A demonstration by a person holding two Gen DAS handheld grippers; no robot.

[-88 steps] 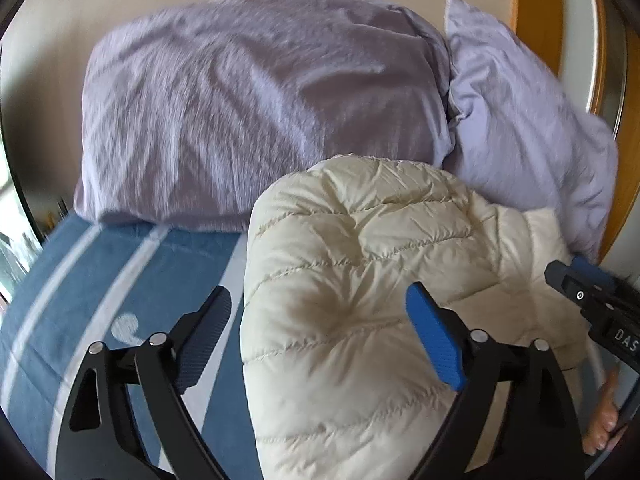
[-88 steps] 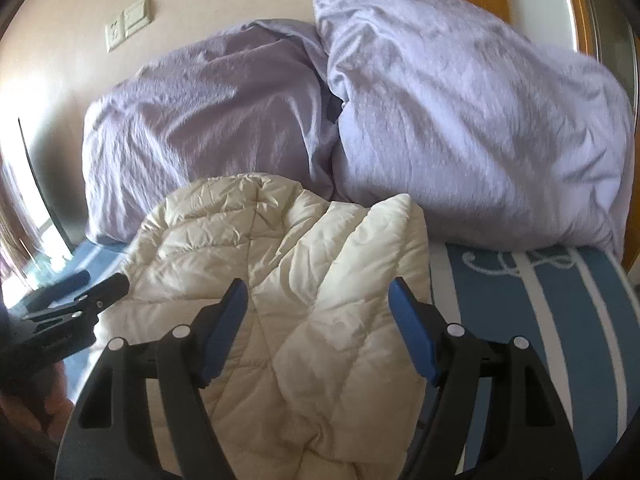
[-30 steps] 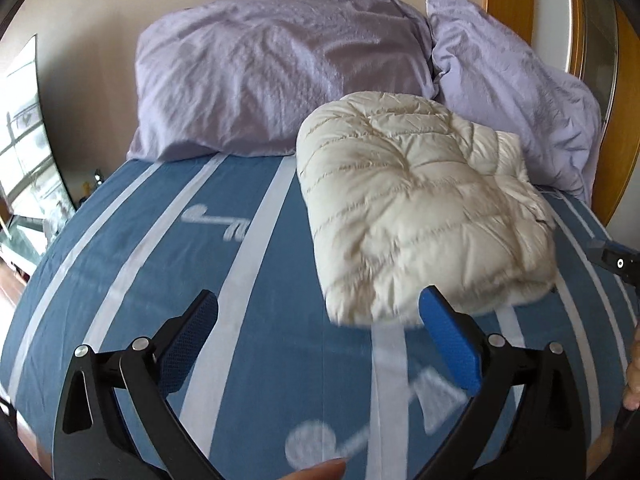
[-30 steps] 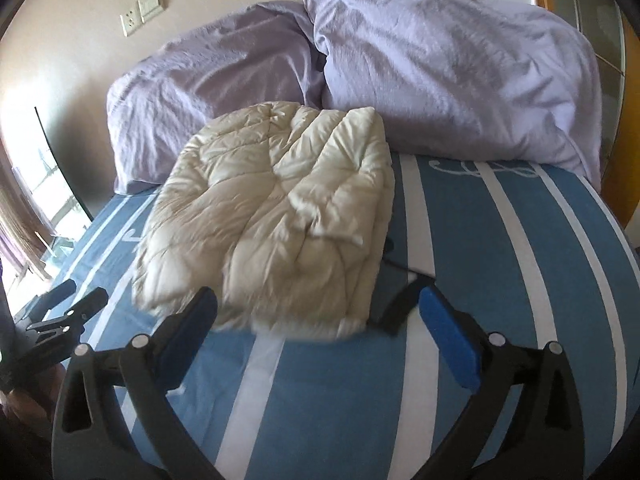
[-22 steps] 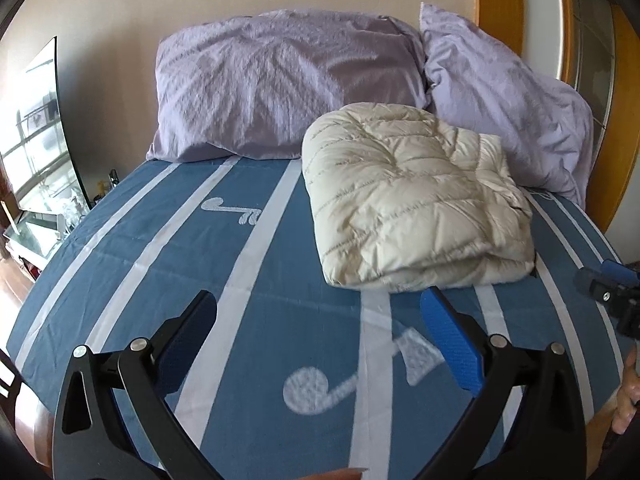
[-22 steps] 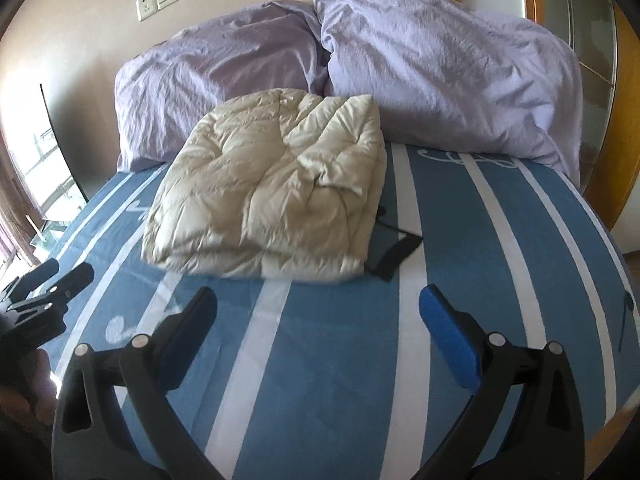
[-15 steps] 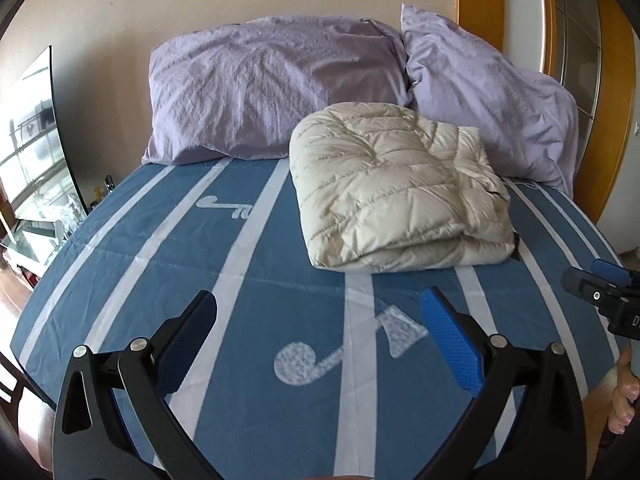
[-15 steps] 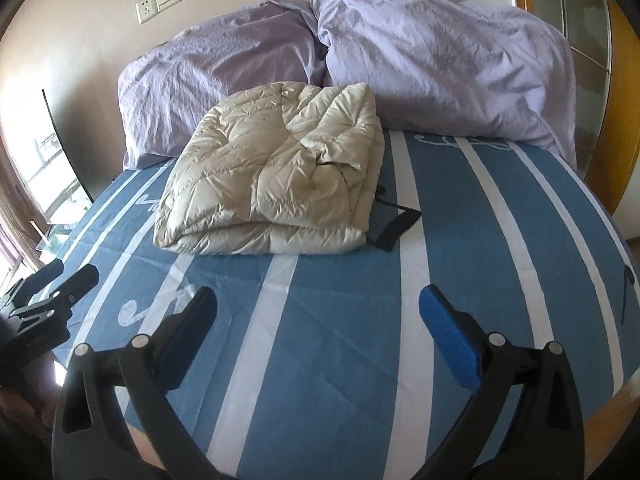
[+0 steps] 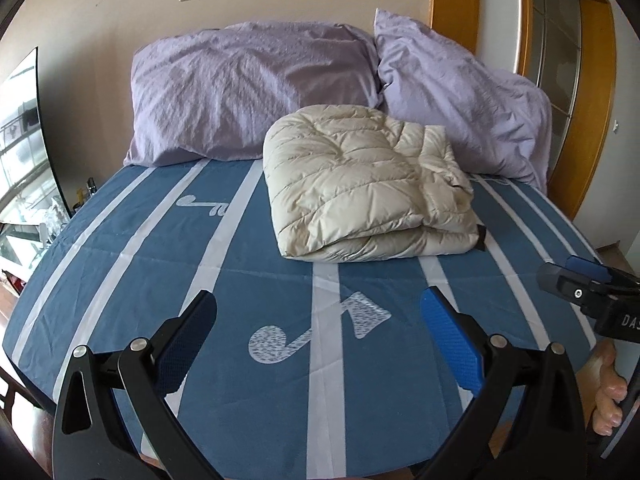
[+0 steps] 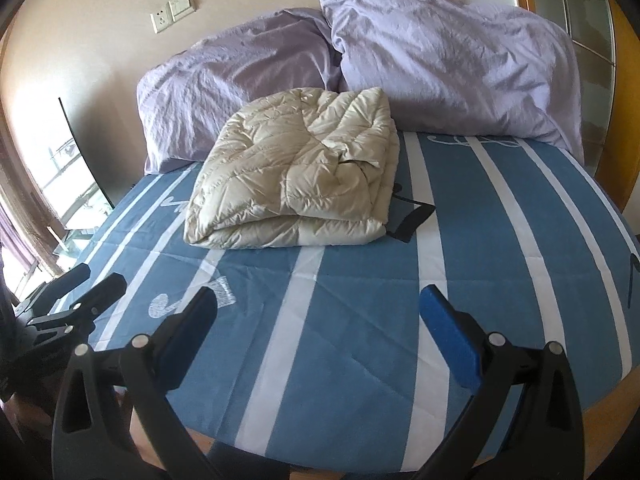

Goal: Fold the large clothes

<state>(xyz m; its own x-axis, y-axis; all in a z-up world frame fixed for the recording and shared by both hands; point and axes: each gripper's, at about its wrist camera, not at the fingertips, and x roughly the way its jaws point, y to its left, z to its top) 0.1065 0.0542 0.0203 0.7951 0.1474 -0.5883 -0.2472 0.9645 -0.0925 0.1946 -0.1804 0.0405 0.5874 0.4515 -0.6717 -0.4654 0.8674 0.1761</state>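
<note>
Lying folded on blue striped bedsheet [image 9: 280,384], against two lilac pillows [image 9: 248,92]: cream quilted down jacket [image 9: 360,184]. Left gripper [image 9: 318,336] and right gripper [image 10: 318,328]: both spread wide, empty, well apart from jacket.

Both grippers pulled back from folded jacket [image 9: 362,184]; whole bed [image 9: 240,280] now in view.

Folded jacket [image 9: 360,188] on bed [image 9: 280,280], apparently touching pillows [image 9: 256,92]
</note>
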